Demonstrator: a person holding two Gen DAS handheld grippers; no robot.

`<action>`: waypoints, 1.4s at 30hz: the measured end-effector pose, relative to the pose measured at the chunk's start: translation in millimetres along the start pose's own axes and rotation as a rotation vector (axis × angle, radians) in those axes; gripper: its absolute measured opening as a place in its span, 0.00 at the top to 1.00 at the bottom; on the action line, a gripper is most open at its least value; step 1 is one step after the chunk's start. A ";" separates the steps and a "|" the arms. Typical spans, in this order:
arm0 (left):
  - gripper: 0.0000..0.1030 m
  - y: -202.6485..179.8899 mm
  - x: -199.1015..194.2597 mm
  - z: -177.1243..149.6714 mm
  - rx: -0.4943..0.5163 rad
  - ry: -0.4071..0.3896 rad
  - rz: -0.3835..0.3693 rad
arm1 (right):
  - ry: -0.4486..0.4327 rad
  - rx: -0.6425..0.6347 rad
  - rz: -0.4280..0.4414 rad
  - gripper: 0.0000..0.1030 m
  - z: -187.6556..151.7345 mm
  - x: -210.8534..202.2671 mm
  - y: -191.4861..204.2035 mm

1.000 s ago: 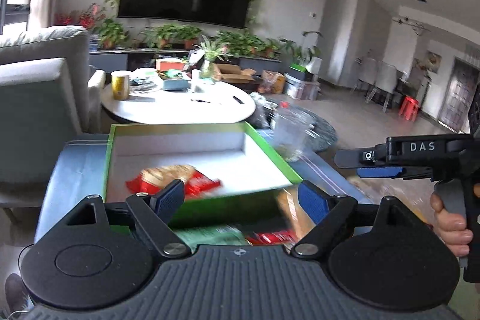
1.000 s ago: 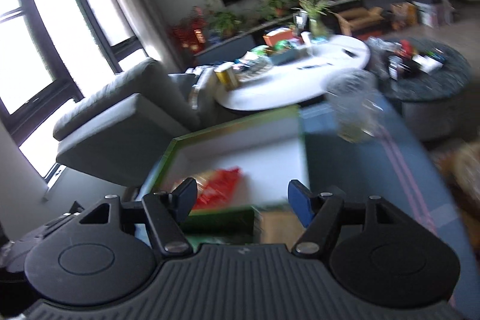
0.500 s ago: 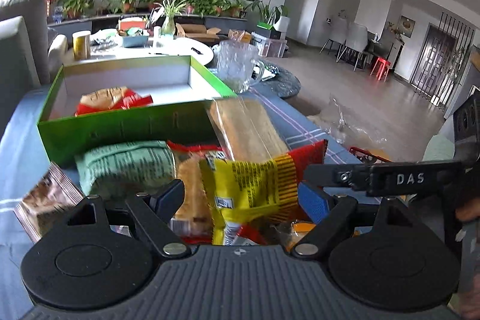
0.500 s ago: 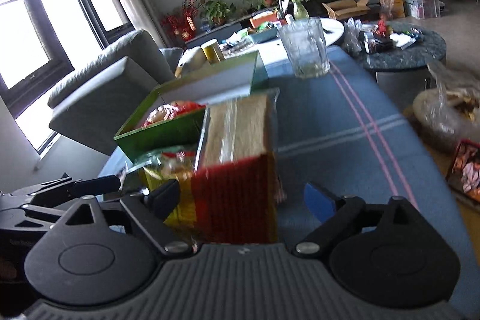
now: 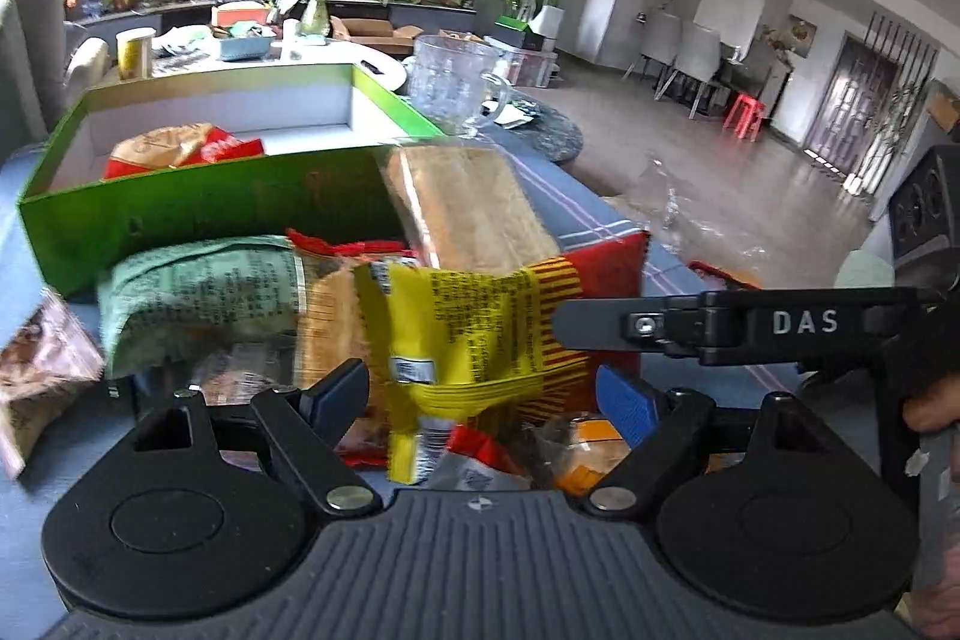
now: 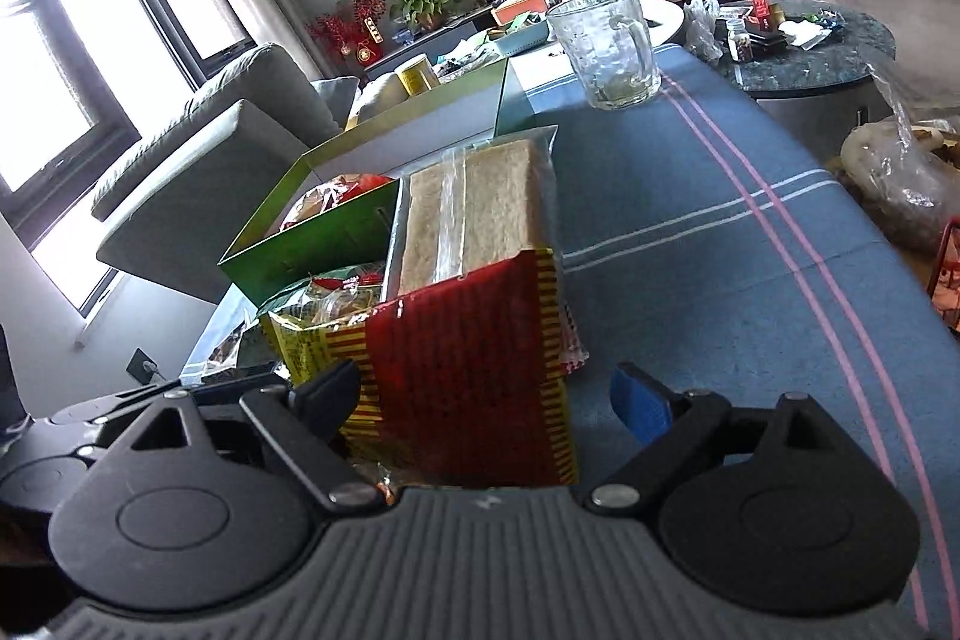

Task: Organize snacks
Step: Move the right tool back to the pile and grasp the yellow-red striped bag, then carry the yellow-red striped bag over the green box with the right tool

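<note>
A blue striped tablecloth spreads across the whole work surface, and on it sits the big green box, open-topped with a white inside, one red snack packet already lying in it. Just in front of the box, touching its near wall, there's the heap of loose snacks. The bread pack, clear wrap over pale slices with a red and yellow striped end, leans back against the box corner. Beside it in the left wrist view lies a green packet and, in front, a yellow packet covered in print. A brown wrapper lies off at the left edge. Beyond the box stands a glass mug, upright on the cloth.

Now the tools. The left gripper hovers low over the heap, jaws spread wide either side of the yellow packet, pads not pressing on it. The right gripper sits at the striped end of the bread pack, jaws parted, the pack between them; the right blue pad stands clear of it, so no grip.
</note>
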State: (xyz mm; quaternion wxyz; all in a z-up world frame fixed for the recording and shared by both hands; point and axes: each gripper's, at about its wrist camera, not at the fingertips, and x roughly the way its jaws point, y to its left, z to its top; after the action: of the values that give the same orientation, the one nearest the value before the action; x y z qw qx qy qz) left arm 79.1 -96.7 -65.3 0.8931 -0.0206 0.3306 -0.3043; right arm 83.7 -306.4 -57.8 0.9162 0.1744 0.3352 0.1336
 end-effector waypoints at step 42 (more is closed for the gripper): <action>0.26 -27.6 -39.9 32.0 0.142 -0.186 0.037 | -0.085 -0.113 0.119 0.38 35.4 -2.8 57.4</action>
State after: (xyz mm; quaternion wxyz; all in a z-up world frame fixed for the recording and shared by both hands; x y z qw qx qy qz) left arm 60.0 -102.2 -10.7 0.9245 0.0206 0.2244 -0.3074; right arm 97.7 -263.7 -7.4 0.9284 0.1476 0.2769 0.1989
